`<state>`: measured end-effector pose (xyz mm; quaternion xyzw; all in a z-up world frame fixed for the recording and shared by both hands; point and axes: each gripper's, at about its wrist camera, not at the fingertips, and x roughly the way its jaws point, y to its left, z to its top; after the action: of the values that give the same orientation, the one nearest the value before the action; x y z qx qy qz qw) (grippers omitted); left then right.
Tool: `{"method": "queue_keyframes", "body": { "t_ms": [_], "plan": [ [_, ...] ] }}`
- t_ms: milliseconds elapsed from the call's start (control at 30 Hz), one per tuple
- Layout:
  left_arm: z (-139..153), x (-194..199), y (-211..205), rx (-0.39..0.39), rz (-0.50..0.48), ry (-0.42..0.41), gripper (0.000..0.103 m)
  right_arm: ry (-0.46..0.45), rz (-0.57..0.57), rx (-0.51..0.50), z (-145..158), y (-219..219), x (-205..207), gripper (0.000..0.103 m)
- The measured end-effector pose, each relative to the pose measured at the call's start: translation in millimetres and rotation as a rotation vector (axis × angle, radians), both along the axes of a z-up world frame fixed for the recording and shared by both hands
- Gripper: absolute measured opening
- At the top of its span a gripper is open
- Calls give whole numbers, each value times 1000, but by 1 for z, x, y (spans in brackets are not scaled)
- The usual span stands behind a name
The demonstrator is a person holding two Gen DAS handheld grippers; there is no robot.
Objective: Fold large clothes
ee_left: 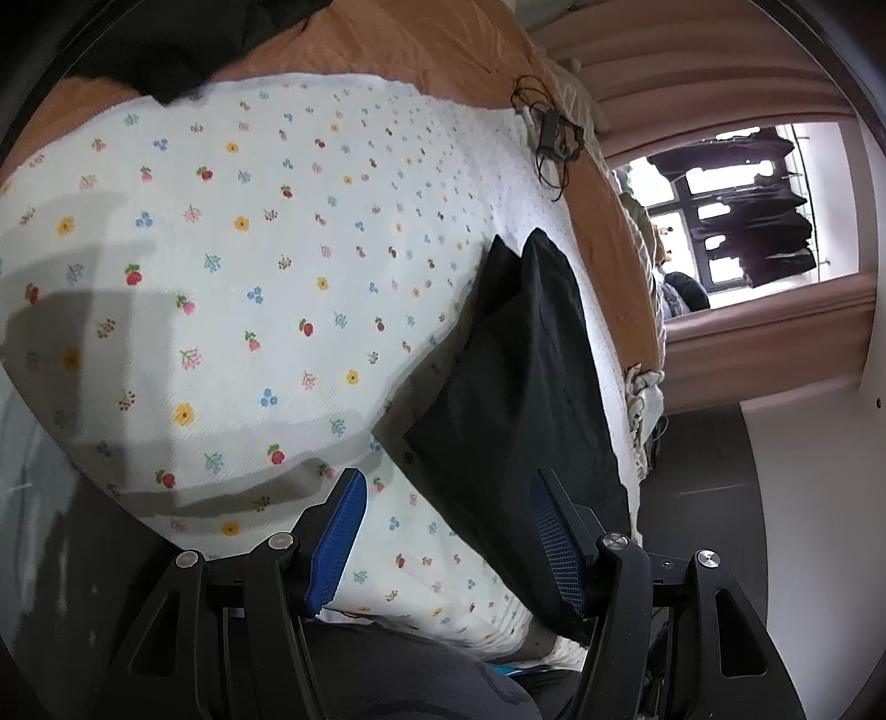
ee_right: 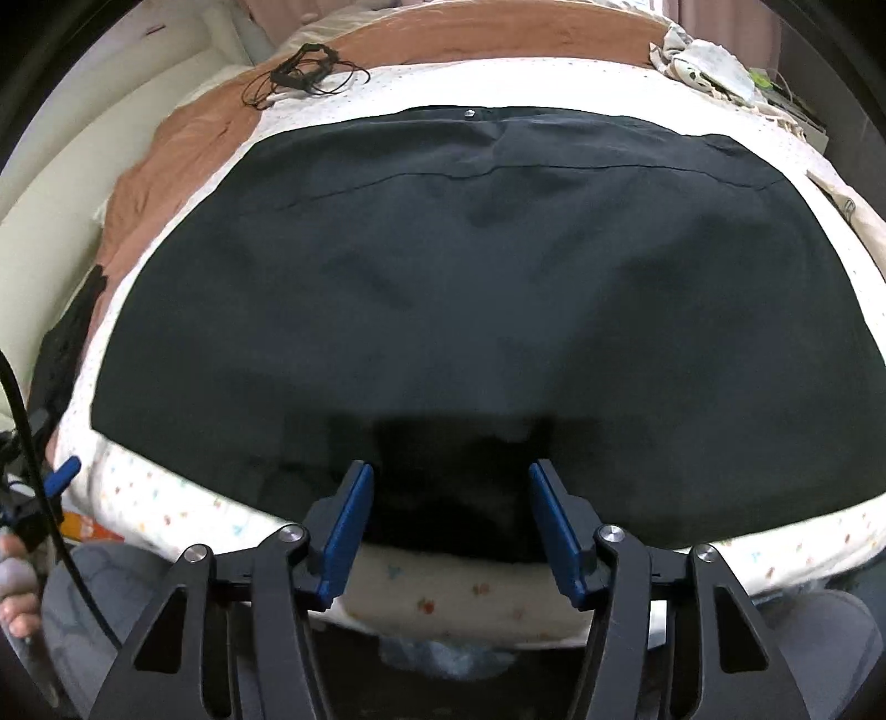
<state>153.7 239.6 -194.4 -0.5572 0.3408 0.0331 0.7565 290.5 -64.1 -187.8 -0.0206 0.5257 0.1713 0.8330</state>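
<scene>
The dark garment (ee_right: 470, 288) lies spread flat on the floral sheet (ee_right: 166, 515) straight ahead of the right gripper (ee_right: 451, 520), filling most of that view. Its cloth is near black and fairly smooth, with shallow creases, a seam line running across the far part and a small metal snap (ee_right: 469, 113) at the far edge. The near hem sits between and just past the blue pads (ee_right: 346, 531), in the gripper's own shadow. The right jaws stand apart with nothing pinched between them; whether the tips touch the cloth cannot be told.

From the left gripper (ee_left: 448, 531) the same garment (ee_left: 520, 387) shows as a dark strip on its right side, reaching away over the sheet (ee_left: 249, 249). Its near end passes beside the right-hand pad (ee_left: 556, 548); touching or not is unclear. The left jaws are also spread, with only sheet between them.

Under the sheet lies an orange cover (ee_right: 183, 133). A tangle of black cable (ee_right: 302, 69) rests on it, far off and to the left of the right gripper. Pale bundled cloth (ee_right: 706, 61) lies at the far right.

Another dark cloth (ee_left: 155, 50) at the far left of the left view is cut off by the lens edge. A hand (ee_right: 16, 587) at the left rim of the right view is only partly seen.
</scene>
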Motion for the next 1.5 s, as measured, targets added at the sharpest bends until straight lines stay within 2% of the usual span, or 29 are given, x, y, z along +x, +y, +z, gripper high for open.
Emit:
{"method": "queue_keyframes", "body": {
  "t_ms": [300,500,667,733,1100,1500],
  "plan": [
    [-11,21,-3,-17,-30,22,62,11,22,-28,-10,9,32,56],
    [-15,38,-10,-36,-51,33,62,16,19,-52,-12,16,77,55],
    [-22,51,-10,-55,-48,58,56,12,1,-55,-9,15,126,42],
    [-22,56,-11,-52,-52,60,55,19,-6,-48,-8,15,144,39],
    [-20,75,-20,-27,-72,94,55,20,-2,-21,-9,48,213,39],
    [-19,73,-32,-25,-89,100,55,9,-14,12,-13,62,285,39]
  ]
}}
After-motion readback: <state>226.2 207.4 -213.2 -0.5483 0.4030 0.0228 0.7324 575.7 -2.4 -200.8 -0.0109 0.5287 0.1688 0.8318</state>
